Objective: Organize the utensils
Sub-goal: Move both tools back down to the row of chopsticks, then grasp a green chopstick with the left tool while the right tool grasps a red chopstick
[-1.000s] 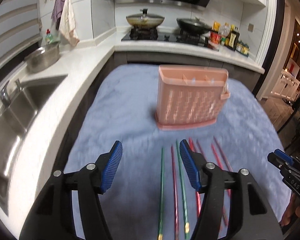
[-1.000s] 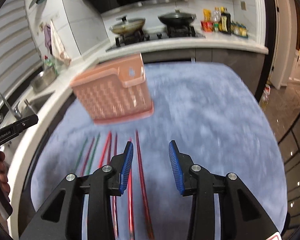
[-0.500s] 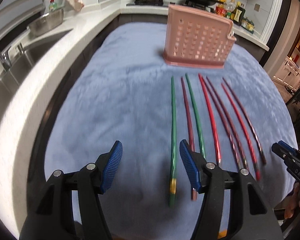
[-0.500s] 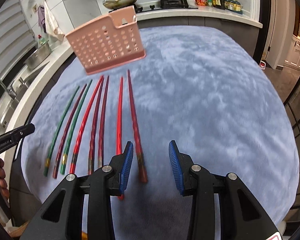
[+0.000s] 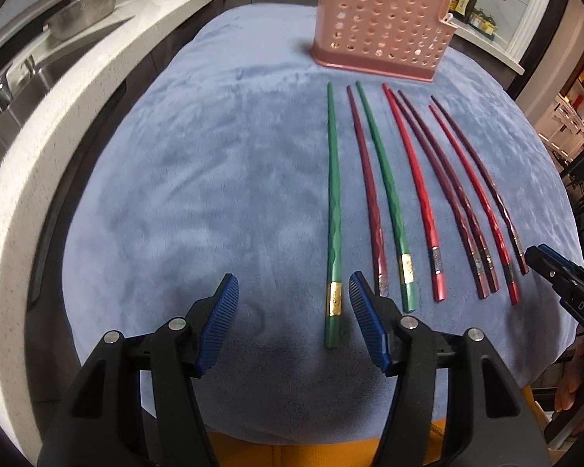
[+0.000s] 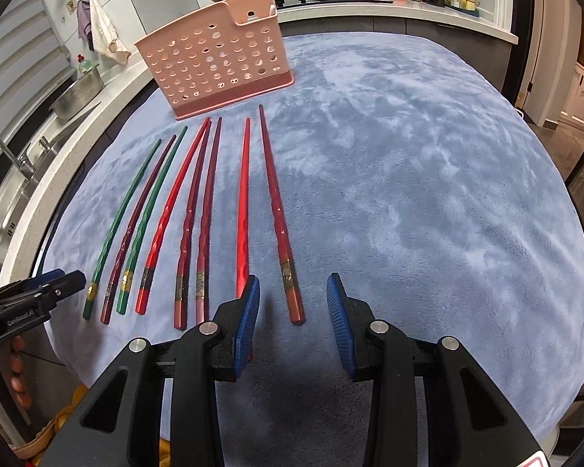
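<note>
1. Blue plush cloth (image 5: 198, 179) now fills both wrist views; a second ago the stove and counter showed above it, so both grippers have tipped down toward the chopsticks; judged: approach stage, nothing yet picked.
2. Left gripper (image 5: 294, 323): released, jaws apart, unchanged; the gold-banded end of the outermost green chopstick (image 5: 334, 210) lies between the pads, untouched.
3. Right gripper (image 6: 293, 325): jaws have just been closing slightly, not yet gripping; the butt of the rightmost red chopstick (image 6: 278, 210) lies between them.
4. Eight slender, faceted, lacquered chopsticks lie side by side, tips toward the pink holder (image 6: 218, 62): rigid perforated plastic, upright, apparently empty.
</note>
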Demonstrator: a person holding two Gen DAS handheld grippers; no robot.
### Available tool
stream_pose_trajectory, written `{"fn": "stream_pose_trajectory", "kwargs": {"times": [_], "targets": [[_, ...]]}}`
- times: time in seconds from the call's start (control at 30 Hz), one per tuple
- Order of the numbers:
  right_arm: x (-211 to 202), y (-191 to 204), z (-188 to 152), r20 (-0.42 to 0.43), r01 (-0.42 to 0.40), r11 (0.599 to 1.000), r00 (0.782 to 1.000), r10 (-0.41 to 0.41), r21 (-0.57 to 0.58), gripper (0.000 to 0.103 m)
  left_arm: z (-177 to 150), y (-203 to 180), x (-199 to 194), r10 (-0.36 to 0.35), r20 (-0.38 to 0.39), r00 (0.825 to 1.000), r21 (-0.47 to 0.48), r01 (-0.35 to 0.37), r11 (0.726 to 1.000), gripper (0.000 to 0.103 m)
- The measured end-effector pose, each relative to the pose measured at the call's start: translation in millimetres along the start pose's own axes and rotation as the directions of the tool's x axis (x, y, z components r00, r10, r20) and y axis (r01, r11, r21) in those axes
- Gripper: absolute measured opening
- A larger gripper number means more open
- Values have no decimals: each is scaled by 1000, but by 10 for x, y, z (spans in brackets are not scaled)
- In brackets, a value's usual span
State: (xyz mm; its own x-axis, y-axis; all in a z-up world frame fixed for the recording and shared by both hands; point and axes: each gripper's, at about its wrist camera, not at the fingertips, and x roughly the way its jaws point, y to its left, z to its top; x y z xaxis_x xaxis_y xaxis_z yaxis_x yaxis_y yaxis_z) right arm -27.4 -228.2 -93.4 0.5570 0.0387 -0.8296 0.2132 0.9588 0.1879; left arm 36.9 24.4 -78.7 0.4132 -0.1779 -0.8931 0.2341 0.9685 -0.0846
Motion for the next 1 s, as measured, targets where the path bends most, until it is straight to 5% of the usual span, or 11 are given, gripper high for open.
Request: {"fn": "stream_pose_trajectory", "kwargs": {"times": [1.0], "targets": [[246,49,-47,-10,29,999,1000,-30,-30,24,-120,-91,187,30,-45,999,56,-28,998,49]]}}
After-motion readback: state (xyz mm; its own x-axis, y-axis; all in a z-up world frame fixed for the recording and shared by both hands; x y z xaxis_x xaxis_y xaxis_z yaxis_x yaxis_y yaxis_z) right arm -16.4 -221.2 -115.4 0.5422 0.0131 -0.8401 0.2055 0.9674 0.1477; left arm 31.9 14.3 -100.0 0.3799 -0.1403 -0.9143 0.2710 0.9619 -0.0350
